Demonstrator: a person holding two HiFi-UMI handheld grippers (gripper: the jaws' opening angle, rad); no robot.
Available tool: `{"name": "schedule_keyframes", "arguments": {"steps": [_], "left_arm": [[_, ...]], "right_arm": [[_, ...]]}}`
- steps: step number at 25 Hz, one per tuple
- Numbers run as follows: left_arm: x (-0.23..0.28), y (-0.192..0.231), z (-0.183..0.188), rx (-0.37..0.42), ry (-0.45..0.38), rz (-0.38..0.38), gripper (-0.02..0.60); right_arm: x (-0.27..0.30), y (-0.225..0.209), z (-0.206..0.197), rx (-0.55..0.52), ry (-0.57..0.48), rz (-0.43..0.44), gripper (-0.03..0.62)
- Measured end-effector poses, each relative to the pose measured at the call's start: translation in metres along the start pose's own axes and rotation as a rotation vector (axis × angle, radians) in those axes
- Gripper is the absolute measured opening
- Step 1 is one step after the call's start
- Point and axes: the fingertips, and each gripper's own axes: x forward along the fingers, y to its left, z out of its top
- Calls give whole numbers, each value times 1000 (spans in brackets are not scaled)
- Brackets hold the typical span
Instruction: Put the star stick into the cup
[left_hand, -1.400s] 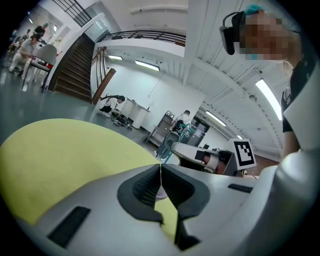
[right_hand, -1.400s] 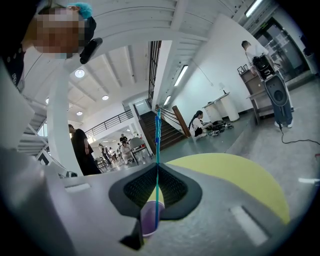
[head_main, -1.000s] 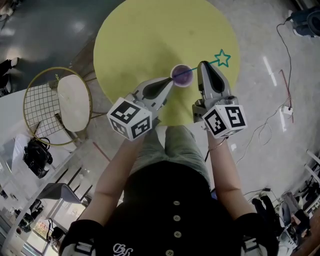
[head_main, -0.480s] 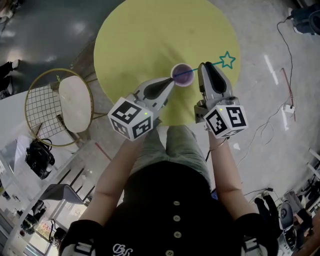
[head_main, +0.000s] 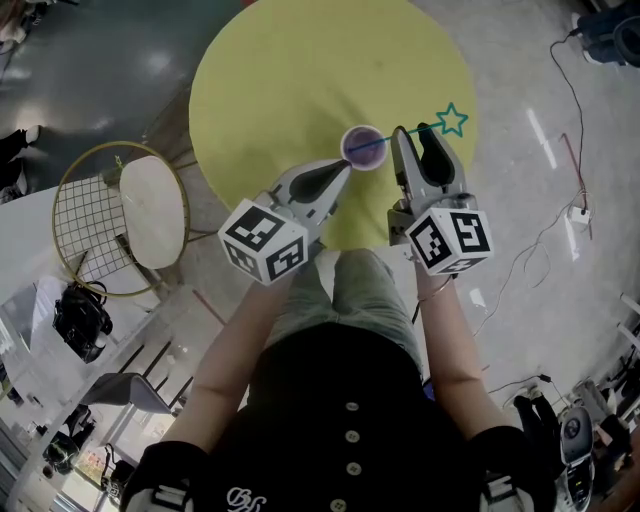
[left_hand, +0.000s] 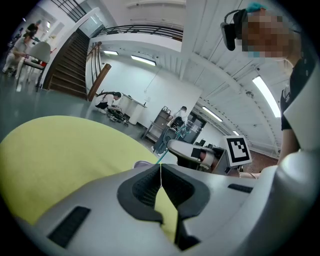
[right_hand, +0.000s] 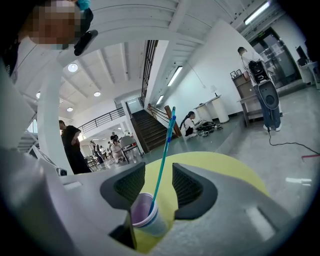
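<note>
Jaws of right gripper (right_hand: 159, 179) just opening, star stick (right_hand: 163, 150) between, in cup (right_hand: 147, 220)

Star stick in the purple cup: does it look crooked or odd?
Only slightly: the star stick leans out of the upright cup, its star over the yellow table. Nothing spilled. The right gripper has just been opening its jaws; the stick stands between them, untouched.

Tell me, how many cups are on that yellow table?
1. The purple cup stands on the yellow table, close to the edge nearest the person, with the star stick leaning in it. No other cup shows.
</note>
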Motion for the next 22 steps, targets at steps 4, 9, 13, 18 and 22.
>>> {"name": "schedule_keyframes", "arguments": {"steps": [4, 9, 13, 18, 22], "left_arm": [[-8, -5, 6, 9, -19, -4, 14], [-22, -14, 7, 26, -35, -11, 12], [-32, -20, 12, 42, -53, -18, 12], [-49, -35, 11, 79, -61, -52, 12], [-64, -44, 20, 101, -103, -113, 14]], "right_arm": [[-9, 2, 6, 4, -23, -34, 175], [-27, 15, 9, 14, -55, -38, 175], [-39, 26, 11, 6, -72, -44, 175], [-59, 46, 11, 5, -94, -53, 173], [-69, 67, 12, -6, -113, -61, 172]]}}
